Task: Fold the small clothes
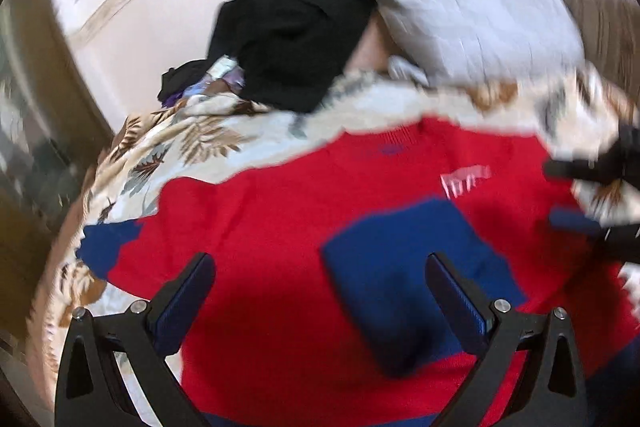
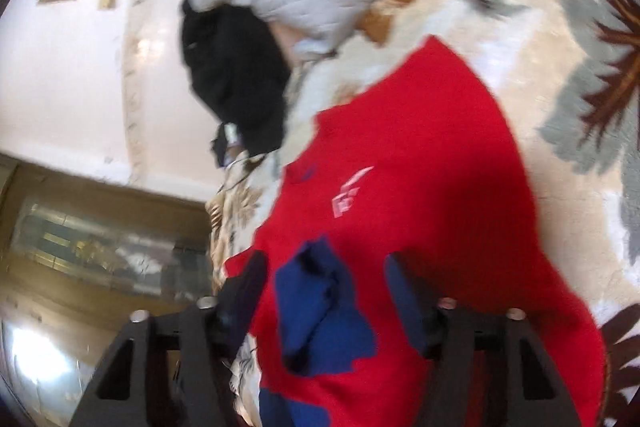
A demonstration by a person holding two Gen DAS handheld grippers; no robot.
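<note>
A small red sweater (image 1: 288,227) with blue cuffs and a white chest logo (image 1: 466,179) lies flat on a leaf-patterned bedspread (image 1: 192,139). One blue-cuffed sleeve (image 1: 400,267) is folded across its front. My left gripper (image 1: 320,275) is open and empty just above the sweater's lower half. In the right wrist view the sweater (image 2: 420,155) fills the middle, with the blue sleeve end (image 2: 320,307) crumpled between my right gripper's (image 2: 326,279) open fingers; they are not closed on it. The right gripper also shows at the right edge of the left wrist view (image 1: 600,175).
A black garment (image 1: 292,27) and a grey quilted pillow (image 1: 472,11) lie at the far side of the bed. A patterned cloth bundle (image 1: 212,83) sits beside the black garment. The bed edge drops off at the left toward a wooden cabinet (image 2: 100,247).
</note>
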